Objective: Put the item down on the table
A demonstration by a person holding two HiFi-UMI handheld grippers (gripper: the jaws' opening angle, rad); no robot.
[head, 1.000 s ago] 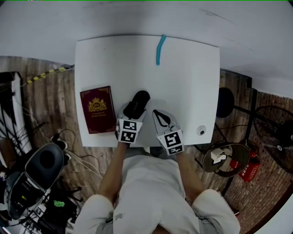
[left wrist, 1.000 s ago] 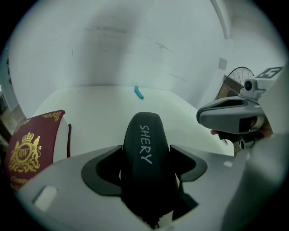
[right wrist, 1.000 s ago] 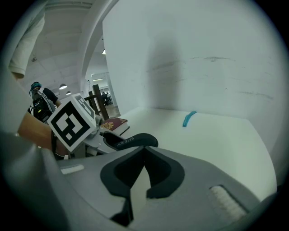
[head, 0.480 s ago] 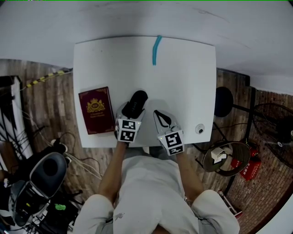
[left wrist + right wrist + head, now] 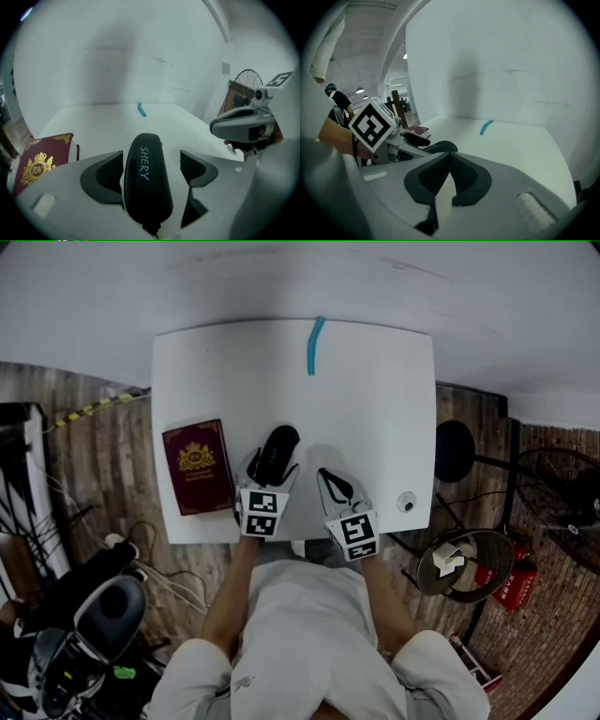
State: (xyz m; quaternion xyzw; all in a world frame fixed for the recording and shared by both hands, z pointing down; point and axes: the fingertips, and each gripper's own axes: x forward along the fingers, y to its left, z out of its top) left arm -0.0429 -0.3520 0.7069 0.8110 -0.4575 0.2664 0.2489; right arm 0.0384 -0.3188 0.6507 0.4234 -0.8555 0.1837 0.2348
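Observation:
A black oblong case [image 5: 277,452] printed SHERY [image 5: 143,157] lies on the white table [image 5: 375,399] near its front edge. My left gripper [image 5: 273,468] straddles the case, its jaws opening. In the left gripper view [image 5: 151,172] a gap shows between the right pad and the case, and a thin one on the left. My right gripper [image 5: 335,486] rests just to the right of it, shut with nothing in it; its pads meet at the tips [image 5: 450,157]. The case's end [image 5: 438,147] shows to its left.
A dark red book with a gold crest [image 5: 199,467] lies at the table's left front. A blue strip [image 5: 314,345] lies at the far edge. A small round fitting [image 5: 405,502] sits at the right front corner. Around the table are a stool [image 5: 455,448], a fire extinguisher [image 5: 506,582] and cables.
The left gripper's jaws have spread a little around the black case, which stays on the table. The right gripper has barely moved.

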